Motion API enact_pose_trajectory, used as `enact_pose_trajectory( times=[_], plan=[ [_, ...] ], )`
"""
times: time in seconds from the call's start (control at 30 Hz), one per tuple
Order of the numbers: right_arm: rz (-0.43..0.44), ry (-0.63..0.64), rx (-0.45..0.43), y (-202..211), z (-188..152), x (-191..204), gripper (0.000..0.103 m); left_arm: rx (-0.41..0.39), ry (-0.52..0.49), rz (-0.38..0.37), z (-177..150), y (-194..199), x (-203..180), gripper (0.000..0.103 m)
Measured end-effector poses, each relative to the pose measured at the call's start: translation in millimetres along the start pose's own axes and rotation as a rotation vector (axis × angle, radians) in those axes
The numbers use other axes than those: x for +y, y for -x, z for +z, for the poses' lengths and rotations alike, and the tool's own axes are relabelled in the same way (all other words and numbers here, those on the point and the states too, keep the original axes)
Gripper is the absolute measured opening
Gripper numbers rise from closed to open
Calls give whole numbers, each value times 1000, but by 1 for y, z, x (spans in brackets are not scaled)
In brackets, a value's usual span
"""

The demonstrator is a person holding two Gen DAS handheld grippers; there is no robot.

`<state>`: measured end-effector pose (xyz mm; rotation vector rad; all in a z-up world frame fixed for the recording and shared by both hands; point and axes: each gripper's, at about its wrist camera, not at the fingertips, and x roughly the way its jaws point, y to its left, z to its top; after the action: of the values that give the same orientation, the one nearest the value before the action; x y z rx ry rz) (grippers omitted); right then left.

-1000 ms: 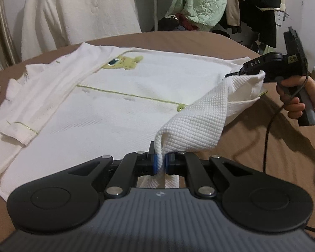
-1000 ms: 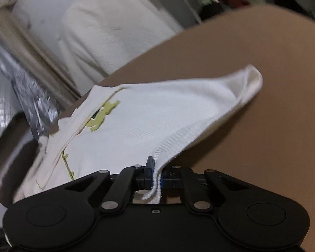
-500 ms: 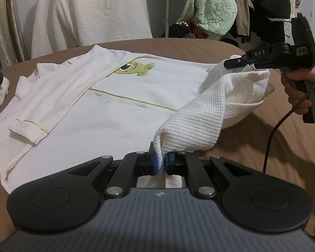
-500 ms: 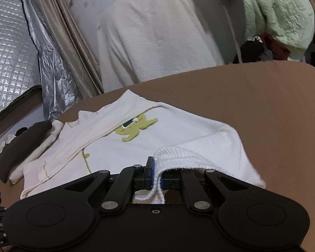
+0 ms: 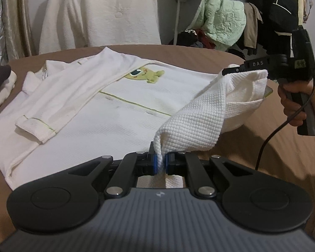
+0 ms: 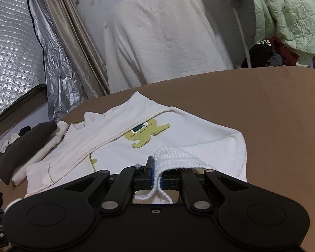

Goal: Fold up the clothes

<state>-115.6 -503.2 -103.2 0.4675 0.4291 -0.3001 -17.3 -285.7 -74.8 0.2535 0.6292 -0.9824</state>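
Observation:
A white waffle-knit shirt (image 5: 107, 113) with a green frog patch (image 5: 146, 74) lies spread on the brown surface (image 5: 273, 147), one sleeve folded across its front. My left gripper (image 5: 161, 163) is shut on the lifted right sleeve (image 5: 199, 117) near its cuff. My right gripper (image 5: 227, 71) is shut on the same sleeve further up and holds it raised above the shirt. In the right wrist view the shirt (image 6: 178, 138) lies below, and the right gripper (image 6: 156, 180) pinches the ribbed fabric edge (image 6: 174, 160).
A stack of folded dark and cream clothes (image 6: 25, 149) sits at the left edge of the brown surface (image 6: 273, 115). Behind it stand a white-draped piece (image 6: 163, 35), a foil sheet (image 6: 12, 48) and hanging clothes (image 5: 222, 19). A hand (image 5: 294, 103) holds the right gripper's handle.
The right gripper has risen with the sleeve and rolled to level, now looking down over the shirt. The left gripper has shifted slightly while keeping its grip.

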Motion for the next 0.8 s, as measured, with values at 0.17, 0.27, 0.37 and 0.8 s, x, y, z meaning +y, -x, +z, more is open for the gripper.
enact_pose_trajectory(
  times=[0.17,0.27,0.37,0.8],
  plan=[
    [0,13,-6,-1,5,6,7,-15,9,6,3,4,5,6],
    [3,23,-7,-2,8,10,7,-15,17,5,3,4,7,6],
    [4,28,-8,-4,11,14,7,-17,26,4,4,4,10,6],
    [36,7,-15,-8,21,21,7,-54,-7,44,4,12,9,6]
  ],
)
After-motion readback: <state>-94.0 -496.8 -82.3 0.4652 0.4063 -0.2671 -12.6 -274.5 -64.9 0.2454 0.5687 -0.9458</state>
